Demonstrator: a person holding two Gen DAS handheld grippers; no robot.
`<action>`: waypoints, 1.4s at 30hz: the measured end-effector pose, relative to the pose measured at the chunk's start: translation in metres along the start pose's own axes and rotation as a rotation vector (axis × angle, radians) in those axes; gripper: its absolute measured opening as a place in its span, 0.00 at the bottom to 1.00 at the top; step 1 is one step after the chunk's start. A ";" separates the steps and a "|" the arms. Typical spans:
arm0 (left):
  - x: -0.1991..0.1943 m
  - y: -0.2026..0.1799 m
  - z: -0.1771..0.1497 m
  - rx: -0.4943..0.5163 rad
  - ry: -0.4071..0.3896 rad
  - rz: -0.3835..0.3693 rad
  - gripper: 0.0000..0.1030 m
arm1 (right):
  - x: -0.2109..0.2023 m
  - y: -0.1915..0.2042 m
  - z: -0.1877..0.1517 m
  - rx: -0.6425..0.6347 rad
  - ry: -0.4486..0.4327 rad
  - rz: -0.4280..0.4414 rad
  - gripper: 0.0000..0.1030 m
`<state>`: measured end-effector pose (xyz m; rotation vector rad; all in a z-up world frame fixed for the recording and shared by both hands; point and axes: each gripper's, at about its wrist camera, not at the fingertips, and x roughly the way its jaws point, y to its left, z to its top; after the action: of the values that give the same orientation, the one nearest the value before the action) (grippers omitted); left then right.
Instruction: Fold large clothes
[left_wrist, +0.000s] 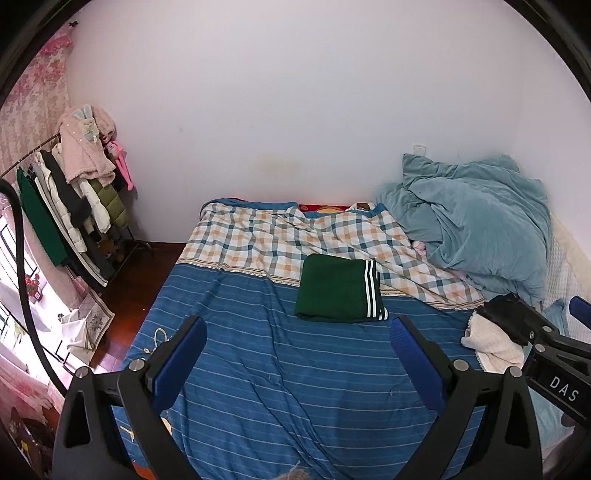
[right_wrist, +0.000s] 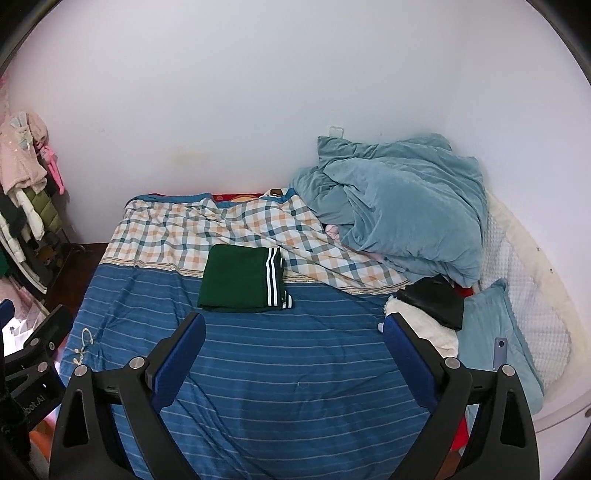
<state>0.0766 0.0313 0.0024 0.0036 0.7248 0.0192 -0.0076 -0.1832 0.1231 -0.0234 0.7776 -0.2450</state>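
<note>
Bed (left_wrist: 258, 369) w/ folded green garment (left_wrist: 338, 286) lying mid-frame; left hand-held gripper (left_wrist: 299, 332) & right hand-held gripper (right_wrist: 293, 328) both hovering released, nothing gripped.

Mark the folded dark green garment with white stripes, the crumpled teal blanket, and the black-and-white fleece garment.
Folded dark green garment with white stripes (left_wrist: 332, 288), left wrist view, green panel.
Crumpled teal blanket (right_wrist: 410, 214), right wrist view, middle.
Black-and-white fleece garment (right_wrist: 436, 299), right wrist view, black part.

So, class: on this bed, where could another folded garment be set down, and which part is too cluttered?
Free: the blue striped cover between the folded green garment and the two open grippers, left gripper and right gripper; also the checked band left of and beyond the garment. Crowded: the right side, with the teal duvet, the black and white clothes and pillow.
</note>
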 end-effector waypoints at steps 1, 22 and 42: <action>0.000 0.001 0.000 0.000 0.001 0.001 0.99 | 0.002 0.000 0.001 -0.003 -0.001 0.002 0.95; 0.002 0.000 0.001 0.000 0.002 0.006 0.99 | 0.012 0.005 0.007 -0.034 -0.006 0.024 0.96; -0.003 -0.006 0.007 0.001 -0.016 0.023 0.99 | 0.017 0.006 0.011 -0.033 -0.012 0.030 0.96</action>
<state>0.0795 0.0257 0.0097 0.0126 0.7087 0.0408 0.0127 -0.1819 0.1182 -0.0441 0.7691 -0.2029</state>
